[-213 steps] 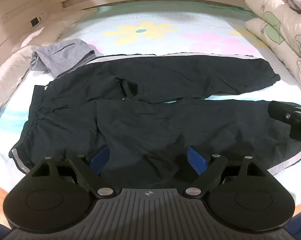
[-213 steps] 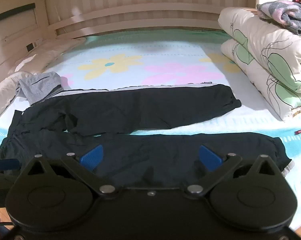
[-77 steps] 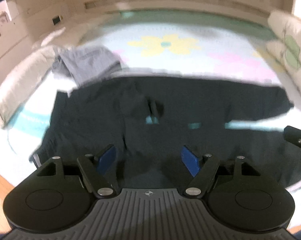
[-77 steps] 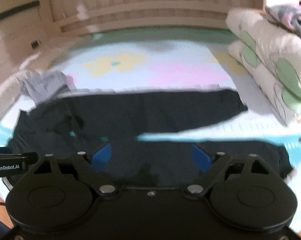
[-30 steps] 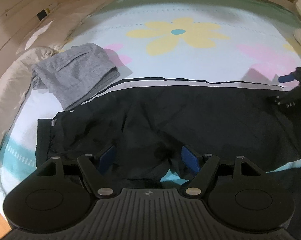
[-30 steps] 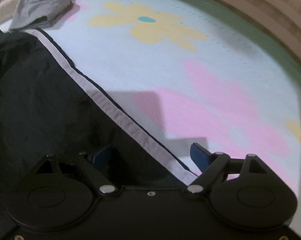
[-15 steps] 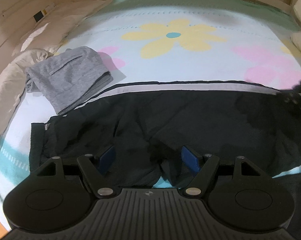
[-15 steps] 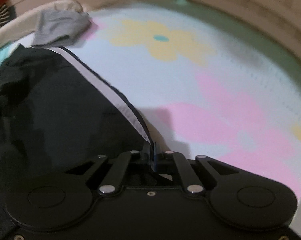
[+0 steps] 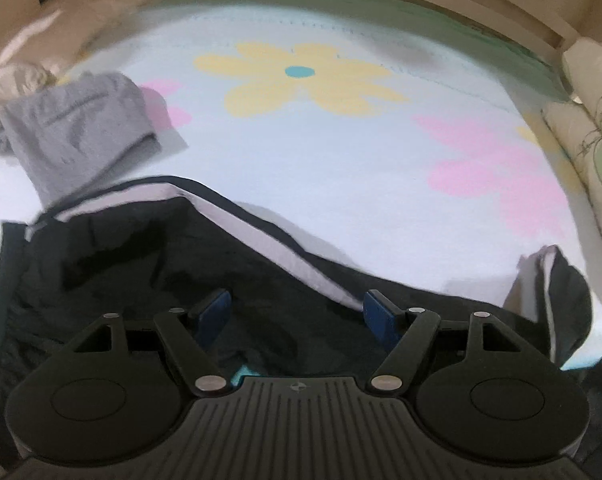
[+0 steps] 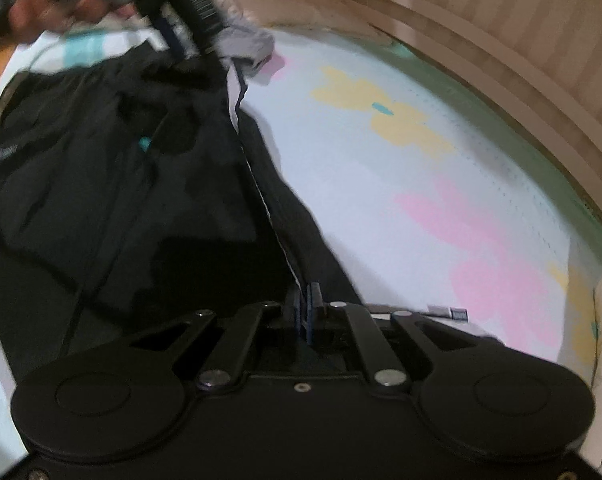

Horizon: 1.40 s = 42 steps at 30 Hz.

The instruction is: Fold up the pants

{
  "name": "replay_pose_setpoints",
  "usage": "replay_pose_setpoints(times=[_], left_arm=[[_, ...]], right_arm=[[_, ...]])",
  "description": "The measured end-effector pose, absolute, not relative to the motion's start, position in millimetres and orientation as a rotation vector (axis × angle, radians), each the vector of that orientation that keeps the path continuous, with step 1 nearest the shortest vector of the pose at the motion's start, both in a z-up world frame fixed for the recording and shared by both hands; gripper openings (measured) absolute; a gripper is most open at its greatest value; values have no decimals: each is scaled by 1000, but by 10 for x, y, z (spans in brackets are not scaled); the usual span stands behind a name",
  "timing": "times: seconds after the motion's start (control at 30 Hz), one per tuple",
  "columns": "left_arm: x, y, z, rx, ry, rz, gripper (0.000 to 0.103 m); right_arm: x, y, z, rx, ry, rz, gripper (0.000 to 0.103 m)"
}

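Black track pants (image 9: 149,256) with a white side stripe (image 9: 285,256) lie on the bed. My left gripper (image 9: 297,312) is open, its blue pads over the far leg near the striped edge. My right gripper (image 10: 307,312) is shut on the striped edge of the far leg of the pants (image 10: 113,184) and lifts it, so the fabric rises in a ridge toward it. The leg's cuff end (image 9: 557,292) is raised at the right of the left wrist view. The left gripper and the hand holding it show blurred at the top left of the right wrist view (image 10: 173,4).
A folded grey garment (image 9: 77,136) lies on the flowered bedsheet (image 9: 341,168) beyond the waistband. A rolled floral duvet (image 9: 593,128) lies at the right. A wooden bed rail (image 10: 501,52) runs along the far side.
My right gripper has lifted the far leg's striped edge and pulled it toward the near side. My left gripper has moved forward to the stripe. The cuff end has come off the sheet.
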<state>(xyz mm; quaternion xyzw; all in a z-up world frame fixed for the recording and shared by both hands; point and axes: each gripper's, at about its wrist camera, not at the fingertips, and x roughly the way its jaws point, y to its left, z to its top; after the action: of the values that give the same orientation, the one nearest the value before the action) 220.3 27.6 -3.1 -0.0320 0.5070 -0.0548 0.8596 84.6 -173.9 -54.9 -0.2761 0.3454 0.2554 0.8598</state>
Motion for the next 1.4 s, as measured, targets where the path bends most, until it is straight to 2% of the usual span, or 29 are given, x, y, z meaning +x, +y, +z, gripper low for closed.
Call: replay_pose_setpoints(times=[0.27, 0.5, 0.57, 0.6, 0.63, 0.8, 1.0, 1.23, 1.4], left_arm=[[2381, 252, -302, -140, 1158, -98, 72], [2605, 106, -460, -99, 1188, -89, 71], [2665, 72, -570, -73, 1229, -74, 42], [2677, 79, -643, -77, 1257, -64, 9], [2669, 94, -688, -93, 1281, -64, 6], [2279, 105, -431, -46, 1184, -43, 4], [1362, 240, -38, -12, 1060, -51, 4], [571, 486, -270, -69, 1099, -18, 4], [414, 553, -569, -56, 1165, -8, 4]], right_arm=[[699, -1671, -544, -599, 727, 534, 8], [599, -1715, -550, -595, 733, 533, 8], [575, -1706, -564, -599, 734, 526, 8], [565, -1697, -568, -600, 734, 520, 8], [559, -1697, -562, -599, 734, 515, 8], [477, -1689, -455, -588, 724, 483, 8], [157, -1675, -291, -531, 740, 461, 8], [-319, -1499, -424, -538, 837, 486, 8], [-483, -1399, -662, -549, 953, 504, 11]])
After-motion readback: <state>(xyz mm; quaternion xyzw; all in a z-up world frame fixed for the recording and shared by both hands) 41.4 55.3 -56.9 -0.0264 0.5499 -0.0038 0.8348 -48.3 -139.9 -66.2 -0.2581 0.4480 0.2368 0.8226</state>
